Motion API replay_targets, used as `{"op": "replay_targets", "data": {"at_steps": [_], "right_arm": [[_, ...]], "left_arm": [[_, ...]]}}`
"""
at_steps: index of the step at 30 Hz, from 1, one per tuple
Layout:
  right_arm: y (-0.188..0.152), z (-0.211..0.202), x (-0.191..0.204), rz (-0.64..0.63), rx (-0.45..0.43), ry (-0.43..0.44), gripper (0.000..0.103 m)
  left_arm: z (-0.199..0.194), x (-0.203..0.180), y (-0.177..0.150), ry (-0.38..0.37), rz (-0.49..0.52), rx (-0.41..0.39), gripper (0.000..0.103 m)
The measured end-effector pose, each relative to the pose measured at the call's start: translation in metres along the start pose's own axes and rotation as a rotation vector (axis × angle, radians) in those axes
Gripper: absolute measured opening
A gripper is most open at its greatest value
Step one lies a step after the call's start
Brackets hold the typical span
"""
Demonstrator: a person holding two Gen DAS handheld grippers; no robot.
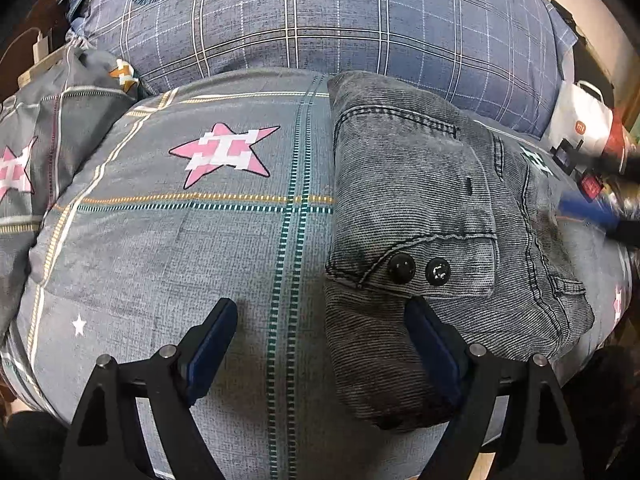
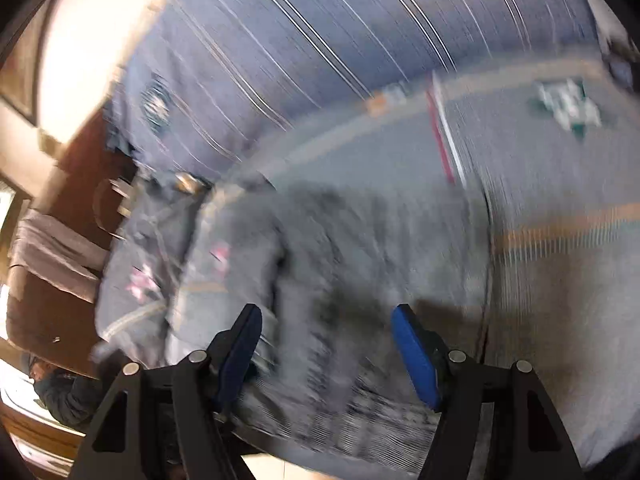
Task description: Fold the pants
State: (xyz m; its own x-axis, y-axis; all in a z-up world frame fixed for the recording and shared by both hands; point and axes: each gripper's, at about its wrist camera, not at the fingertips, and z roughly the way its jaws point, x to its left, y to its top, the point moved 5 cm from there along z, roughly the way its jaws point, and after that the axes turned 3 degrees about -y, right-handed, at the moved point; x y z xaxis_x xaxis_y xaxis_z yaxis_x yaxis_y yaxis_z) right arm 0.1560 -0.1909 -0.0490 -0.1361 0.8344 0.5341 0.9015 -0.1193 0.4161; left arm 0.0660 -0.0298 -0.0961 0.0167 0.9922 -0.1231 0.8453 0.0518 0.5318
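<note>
Grey denim pants lie folded into a compact bundle on the right of the grey star-print bedspread, with two black buttons facing me. My left gripper stands open above the bundle's near left edge. Its right finger hovers over the denim and its left finger over bare bedspread. A blurred blue pad of the right gripper shows at the pants' far right side. The right wrist view is smeared by motion. There the right gripper is open above the pants, and nothing is pinched between its pads.
A blue plaid pillow bulges behind the pants. A white paper bag and small items sit at the right edge. A charger with its cable is at the far left. Brown wooden furniture stands beside the bed.
</note>
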Motion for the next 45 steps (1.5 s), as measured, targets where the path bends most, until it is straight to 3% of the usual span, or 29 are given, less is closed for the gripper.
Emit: {"op": "replay_targets", "data": {"at_steps": [4, 7, 9, 13, 15, 17, 23, 31, 36, 37, 38, 40, 45], "right_arm": [[0.032, 0.009, 0.001, 0.003, -0.024, 0.025, 0.071], [0.028, 0.059, -0.048, 0.075, 0.095, -0.164, 0.072], [0.028, 0.051, -0.046, 0.057, 0.056, -0.137, 0.072], [0.029, 0.045, -0.04, 0.036, 0.099, -0.178, 0.071], [0.032, 0.034, -0.033, 0.009, 0.079, -0.196, 0.071], [0.041, 0.018, -0.016, -0.045, 0.041, -0.229, 0.071], [0.076, 0.023, 0.065, -0.31, 0.069, -0.287, 0.078], [0.1, 0.118, 0.134, -0.451, 0.315, -0.254, 0.079], [0.093, 0.179, 0.132, -0.481, 0.464, -0.336, 0.077], [0.089, 0.186, 0.132, -0.489, 0.5, -0.317, 0.057], [0.081, 0.194, 0.129, -0.494, 0.553, -0.31, 0.019], [0.08, 0.198, 0.121, -0.501, 0.558, -0.36, 0.017], [0.095, 0.189, 0.1, -0.383, 0.461, -0.348, 0.017]], "left_arm": [[0.0, -0.001, 0.0, 0.009, 0.008, -0.001, 0.087], [-0.004, -0.001, 0.002, -0.013, -0.006, -0.001, 0.086], [-0.017, 0.002, 0.004, -0.036, -0.029, -0.025, 0.086], [-0.042, -0.003, 0.016, -0.092, -0.067, -0.1, 0.086], [-0.035, -0.011, 0.017, -0.066, -0.039, -0.085, 0.086], [-0.002, -0.019, 0.006, -0.032, 0.0, 0.043, 0.086], [0.003, -0.018, 0.005, -0.04, -0.005, 0.025, 0.088], [0.007, -0.015, 0.003, -0.063, -0.009, 0.018, 0.089], [0.009, -0.013, 0.002, -0.094, -0.015, 0.024, 0.09], [0.009, -0.013, 0.002, -0.096, -0.015, 0.024, 0.091], [0.01, -0.013, 0.002, -0.097, -0.017, 0.024, 0.091], [0.011, -0.012, 0.003, -0.102, -0.018, 0.024, 0.091], [0.013, -0.01, 0.004, -0.103, -0.02, 0.02, 0.091]]}}
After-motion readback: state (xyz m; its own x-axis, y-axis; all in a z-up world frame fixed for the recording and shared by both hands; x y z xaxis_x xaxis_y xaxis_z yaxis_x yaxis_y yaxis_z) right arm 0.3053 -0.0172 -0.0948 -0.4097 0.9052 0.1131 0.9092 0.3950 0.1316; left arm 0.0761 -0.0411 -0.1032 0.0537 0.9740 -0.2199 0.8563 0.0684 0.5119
